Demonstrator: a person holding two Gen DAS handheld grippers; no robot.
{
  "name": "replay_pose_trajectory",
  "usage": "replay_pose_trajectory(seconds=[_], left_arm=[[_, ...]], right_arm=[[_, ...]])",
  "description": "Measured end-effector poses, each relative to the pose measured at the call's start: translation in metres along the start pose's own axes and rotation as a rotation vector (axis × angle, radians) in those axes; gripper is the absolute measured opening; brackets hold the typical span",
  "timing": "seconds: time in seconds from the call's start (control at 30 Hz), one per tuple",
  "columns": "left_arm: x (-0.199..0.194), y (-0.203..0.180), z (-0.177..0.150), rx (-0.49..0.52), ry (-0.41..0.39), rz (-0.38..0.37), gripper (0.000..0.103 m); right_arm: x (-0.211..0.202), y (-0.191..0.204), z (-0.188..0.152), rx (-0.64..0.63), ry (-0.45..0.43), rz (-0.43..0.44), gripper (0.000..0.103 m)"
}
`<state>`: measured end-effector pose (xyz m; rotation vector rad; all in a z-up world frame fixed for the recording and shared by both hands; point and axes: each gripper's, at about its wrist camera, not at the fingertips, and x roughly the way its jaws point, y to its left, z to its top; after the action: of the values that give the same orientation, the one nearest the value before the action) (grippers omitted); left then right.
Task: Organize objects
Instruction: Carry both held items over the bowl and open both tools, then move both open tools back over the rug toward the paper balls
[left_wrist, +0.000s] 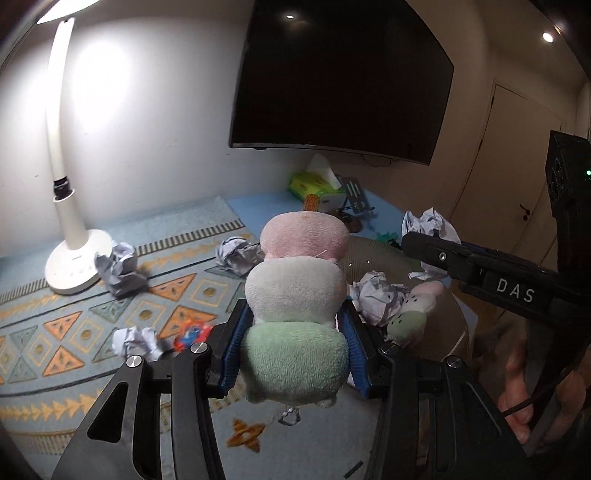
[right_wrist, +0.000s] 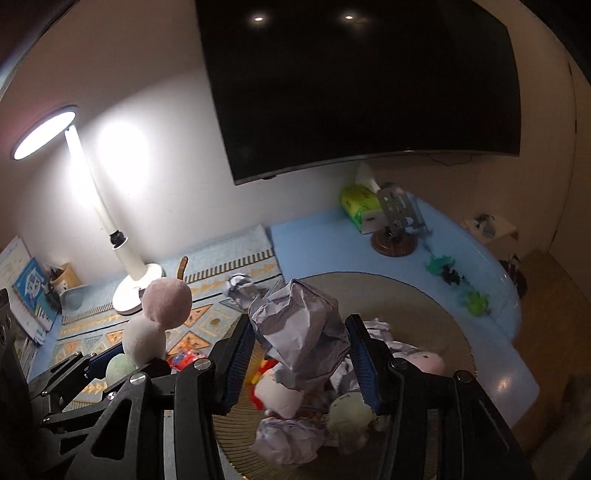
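Observation:
My left gripper (left_wrist: 293, 345) is shut on a plush dango toy (left_wrist: 295, 291) with pink, white and green balls, held above the patterned rug beside the round tan bin (left_wrist: 373, 254). The toy also shows in the right wrist view (right_wrist: 155, 321). My right gripper (right_wrist: 299, 350) is shut on a crumpled paper ball (right_wrist: 299, 332) and holds it over the bin (right_wrist: 424, 291). The bin holds crumpled papers (right_wrist: 288, 439), a second dango plush (left_wrist: 410, 314) and other soft toys (right_wrist: 277, 395).
Crumpled paper balls (left_wrist: 120, 269) (left_wrist: 236, 253) (left_wrist: 136, 341) and a small red toy (left_wrist: 190, 332) lie on the rug. A white lamp (left_wrist: 74, 266) stands at left. A green tissue box (left_wrist: 314, 182), a metal stand (right_wrist: 397, 210) and small green figures (right_wrist: 476, 301) sit on the blue mat.

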<state>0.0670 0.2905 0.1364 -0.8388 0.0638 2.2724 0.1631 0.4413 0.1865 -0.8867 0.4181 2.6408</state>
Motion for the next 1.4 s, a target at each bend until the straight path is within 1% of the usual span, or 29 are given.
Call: replay_pose_trajectory(seconds=[0.07,0.13,0.17,0.2,0.23,0.27,0.33,0.4,0.47,0.53,0.6,0.67,0.77,0.8,0.83,0.87,0.9,0.97,1.07,1.13,1.2,1.3,1.4], left_arm=[[0.015,-0.005,0.008,-0.028,0.011,-0.025,0.045],[0.027,-0.009,0.011,-0.059,0.025,-0.077,0.045],[0.034,-0.013,0.012,-0.053,0.042,-0.099,0.046],[0.042,-0.018,0.013,-0.041,0.063,-0.118,0.047],[0.048,-0.022,0.014,-0.032,0.080,-0.129,0.053],[0.052,-0.024,0.014,-0.034,0.093,-0.131,0.055],[0.054,-0.025,0.011,-0.054,0.107,-0.133,0.073],[0.047,-0.019,0.007,-0.073,0.080,-0.153,0.075],[0.037,-0.012,0.004,-0.079,0.071,-0.157,0.076],[0.025,-0.003,0.002,-0.095,0.052,-0.138,0.078],[0.008,0.008,-0.004,-0.105,0.017,-0.112,0.078],[-0.011,0.019,-0.011,-0.101,-0.020,-0.063,0.078],[-0.047,0.038,-0.022,-0.107,-0.086,0.007,0.078],[-0.058,0.046,-0.027,-0.111,-0.107,0.035,0.083],[-0.071,0.054,-0.032,-0.114,-0.129,0.068,0.092],[-0.082,0.063,-0.037,-0.116,-0.151,0.104,0.098],[-0.092,0.073,-0.042,-0.116,-0.173,0.146,0.101],[-0.108,0.092,-0.051,-0.121,-0.191,0.243,0.101],[-0.120,0.129,-0.069,-0.155,-0.190,0.427,0.101],[-0.120,0.155,-0.084,-0.200,-0.163,0.515,0.101],[-0.119,0.184,-0.103,-0.275,-0.124,0.573,0.101],[-0.115,0.216,-0.128,-0.368,-0.095,0.637,0.101],[-0.111,0.226,-0.140,-0.382,-0.071,0.686,0.101]], right_arm=[[0.002,-0.009,0.003,0.023,-0.008,-0.022,0.050],[0.004,-0.014,0.006,0.029,-0.019,-0.066,0.056],[0.006,-0.016,0.007,0.027,-0.015,-0.085,0.070],[0.005,-0.018,0.008,0.030,-0.013,-0.102,0.082],[0.004,-0.022,0.009,0.035,-0.026,-0.104,0.082],[0.001,-0.024,0.009,0.037,-0.038,-0.100,0.082],[-0.005,-0.026,0.008,0.041,-0.051,-0.106,0.082],[-0.007,-0.025,0.006,0.043,-0.055,-0.099,0.082],[-0.009,-0.022,0.003,0.052,-0.053,-0.076,0.082],[-0.011,-0.016,0.000,0.065,-0.048,-0.042,0.082],[-0.012,-0.008,-0.004,0.078,-0.042,0.013,0.083],[-0.014,0.004,-0.008,0.073,-0.041,0.073,0.083],[-0.020,0.036,-0.015,0.028,-0.054,0.138,0.083],[-0.020,0.049,-0.018,0.007,-0.053,0.159,0.083],[-0.020,0.063,-0.021,-0.018,-0.050,0.185,0.083],[-0.018,0.079,-0.026,-0.047,-0.045,0.208,0.083],[-0.016,0.095,-0.031,-0.077,-0.042,0.221,0.084],[-0.008,0.127,-0.045,-0.141,-0.026,0.236,0.085],[0.013,0.170,-0.069,-0.235,0.009,0.265,0.086],[0.032,0.192,-0.087,-0.283,0.030,0.259,0.086],[0.056,0.206,-0.101,-0.315,0.067,0.242,0.086],[0.084,0.216,-0.118,-0.325,0.117,0.243,0.086],[0.100,0.221,-0.128,-0.332,0.123,0.229,0.086]])
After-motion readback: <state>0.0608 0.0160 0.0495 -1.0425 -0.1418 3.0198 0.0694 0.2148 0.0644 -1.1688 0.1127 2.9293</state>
